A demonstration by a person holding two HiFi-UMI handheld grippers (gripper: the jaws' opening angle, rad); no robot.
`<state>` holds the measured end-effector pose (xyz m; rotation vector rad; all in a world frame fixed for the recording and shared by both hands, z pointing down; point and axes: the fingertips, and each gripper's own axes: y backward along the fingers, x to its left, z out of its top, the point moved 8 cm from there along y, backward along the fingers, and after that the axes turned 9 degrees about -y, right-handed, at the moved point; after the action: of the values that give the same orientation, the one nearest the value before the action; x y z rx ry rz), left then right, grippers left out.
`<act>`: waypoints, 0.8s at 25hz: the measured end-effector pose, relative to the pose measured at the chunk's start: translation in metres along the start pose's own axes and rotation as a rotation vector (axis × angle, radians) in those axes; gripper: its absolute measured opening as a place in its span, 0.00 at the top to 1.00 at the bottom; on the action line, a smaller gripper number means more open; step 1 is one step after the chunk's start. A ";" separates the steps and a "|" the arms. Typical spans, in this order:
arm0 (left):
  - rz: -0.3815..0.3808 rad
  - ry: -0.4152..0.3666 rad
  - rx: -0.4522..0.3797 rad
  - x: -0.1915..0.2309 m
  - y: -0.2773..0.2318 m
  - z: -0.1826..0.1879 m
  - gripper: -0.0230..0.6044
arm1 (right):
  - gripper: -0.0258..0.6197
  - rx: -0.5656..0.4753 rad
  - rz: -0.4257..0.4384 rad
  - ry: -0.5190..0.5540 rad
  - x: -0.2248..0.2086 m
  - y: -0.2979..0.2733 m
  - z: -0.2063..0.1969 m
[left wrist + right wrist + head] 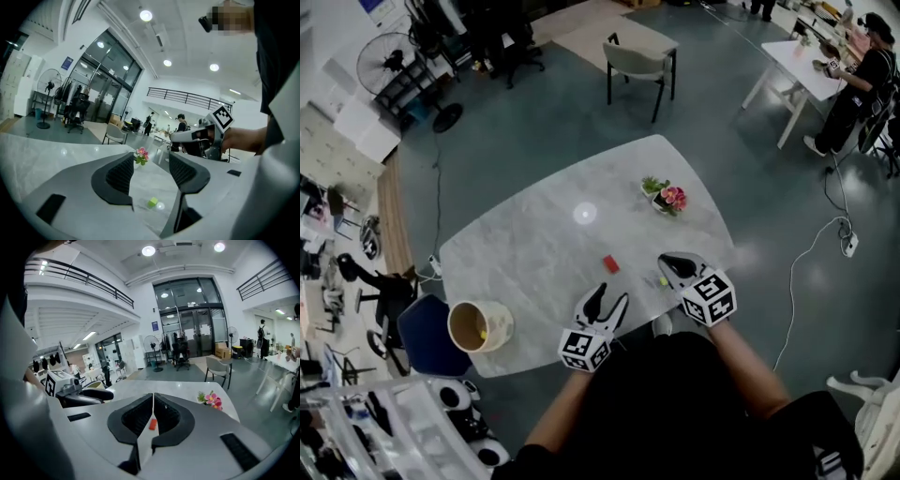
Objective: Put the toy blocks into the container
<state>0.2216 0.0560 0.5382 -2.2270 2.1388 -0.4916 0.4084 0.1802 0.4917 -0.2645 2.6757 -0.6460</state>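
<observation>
A small red block (610, 263) lies on the marble table (534, 244), and a small green block (663, 280) lies to its right. The beige container (480, 325) stands at the table's left corner with something yellow inside. My left gripper (610, 297) hovers near the front edge, open and empty; in the left gripper view (151, 161) the green block (153, 202) rests on the table beyond its jaws. My right gripper (668, 262) sits just above the green block, shut with nothing held. In the right gripper view (153, 401) the red block (152, 424) shows through the slit below the closed tips.
A small pot of pink flowers (666, 197) stands near the table's far right edge. A chair (637, 61) and a fan (394, 66) stand on the floor beyond. A blue seat (427, 333) is next to the container. A person (858, 80) stands by a far white table.
</observation>
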 end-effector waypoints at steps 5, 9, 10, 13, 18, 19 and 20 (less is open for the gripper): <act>-0.020 0.007 0.065 -0.026 -0.072 -0.008 0.62 | 0.95 0.015 -0.023 -0.026 -0.073 0.030 0.001; -0.050 0.005 0.143 -0.040 -0.108 -0.030 0.62 | 0.95 0.033 -0.035 -0.007 -0.101 0.040 -0.014; -0.061 0.009 0.159 -0.043 -0.114 -0.035 0.62 | 0.95 0.032 -0.037 -0.014 -0.105 0.042 -0.017; -0.088 0.013 0.198 -0.049 -0.133 -0.041 0.62 | 0.95 0.027 -0.036 -0.057 -0.118 0.049 -0.026; -0.144 -0.053 0.328 -0.057 -0.166 -0.065 0.61 | 0.95 0.056 -0.018 -0.099 -0.131 0.062 -0.050; -0.162 -0.074 0.350 -0.059 -0.174 -0.074 0.61 | 0.95 0.063 -0.017 -0.108 -0.134 0.064 -0.057; -0.184 -0.098 0.375 -0.060 -0.182 -0.083 0.61 | 0.95 0.071 -0.016 -0.116 -0.138 0.065 -0.064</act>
<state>0.3781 0.1437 0.6457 -2.1858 1.6409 -0.7056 0.5025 0.2997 0.5571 -0.2951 2.5370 -0.7063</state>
